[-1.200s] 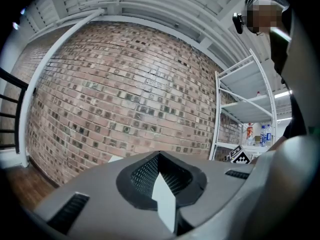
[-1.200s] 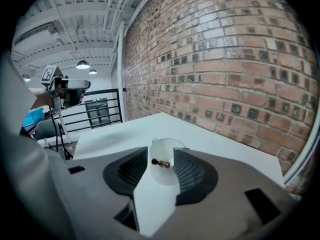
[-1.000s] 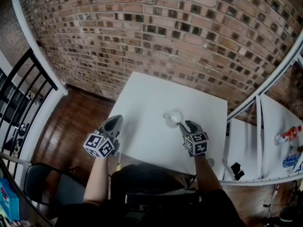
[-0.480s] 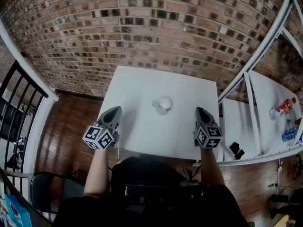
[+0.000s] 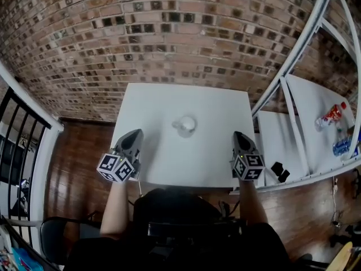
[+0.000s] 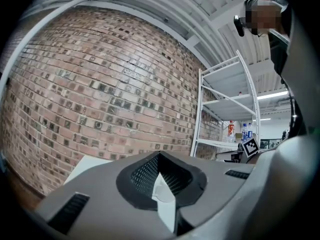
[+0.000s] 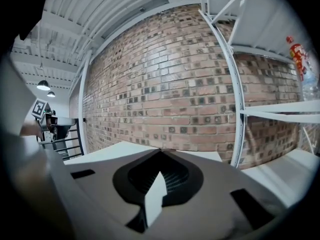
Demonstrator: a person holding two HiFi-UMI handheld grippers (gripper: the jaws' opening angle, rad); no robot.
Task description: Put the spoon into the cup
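A small white cup [image 5: 186,123] stands near the middle of the white table [image 5: 214,103], with a pale piece poking out at its left side; I cannot tell whether that is the spoon. My left gripper [image 5: 136,134] hangs over the table's front left edge, jaws together and empty. My right gripper [image 5: 238,135] is at the front right edge, well clear of the cup, also shut on nothing. In the left gripper view my left gripper [image 6: 160,155] shows its jaws meeting at the tip. My right gripper [image 7: 161,151] looks the same in its own view. The cup is in neither gripper view.
A brick wall [image 5: 169,38] rises behind the table. White metal shelving [image 5: 293,112] stands to the right, with bottles [image 5: 330,116] and small black objects [image 5: 277,171] on it. A black railing [image 5: 17,145] and a chair [image 5: 56,236] are at the left.
My right gripper has drawn back from the cup to the table's front right edge. The left gripper has shifted slightly along the front left edge. The cup stays put.
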